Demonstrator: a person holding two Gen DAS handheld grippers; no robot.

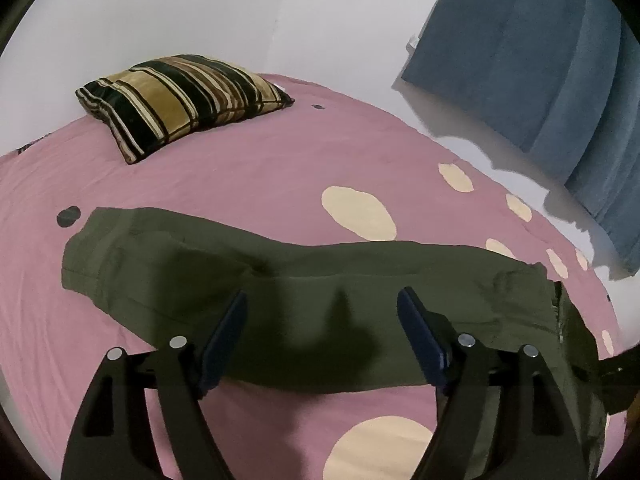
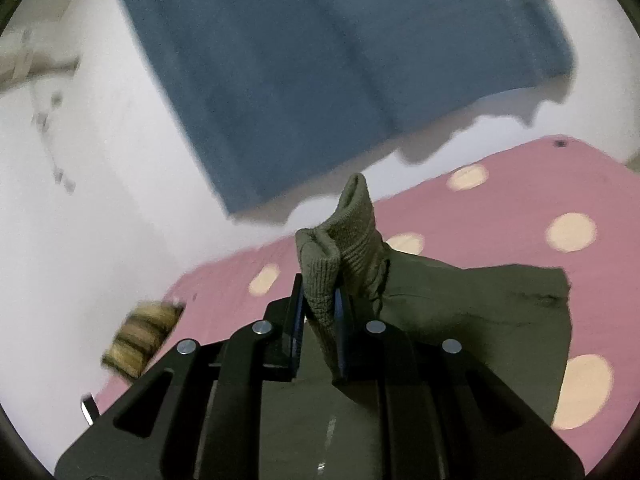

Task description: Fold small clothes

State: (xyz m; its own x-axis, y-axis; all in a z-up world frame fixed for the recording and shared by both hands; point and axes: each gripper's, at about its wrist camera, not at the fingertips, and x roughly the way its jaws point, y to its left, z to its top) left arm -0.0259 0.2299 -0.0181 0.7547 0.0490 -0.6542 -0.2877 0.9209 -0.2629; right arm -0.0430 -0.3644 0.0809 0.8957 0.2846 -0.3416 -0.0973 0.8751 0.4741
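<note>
An olive green garment (image 1: 280, 280) lies spread lengthwise across the pink bed sheet (image 1: 260, 168). My left gripper (image 1: 322, 300) is open, its dark blue pads hovering just above the garment's near edge. My right gripper (image 2: 318, 304) is shut on the garment's ribbed knit cuff (image 2: 352, 224), which sticks up between the pads. The rest of the green fabric (image 2: 480, 304) trails down to the right onto the bed.
A striped black and gold pillow (image 1: 180, 100) lies at the far left of the bed. The sheet has cream dots (image 1: 358, 212). A blue curtain (image 1: 540, 60) hangs on the white wall beyond the bed's right edge.
</note>
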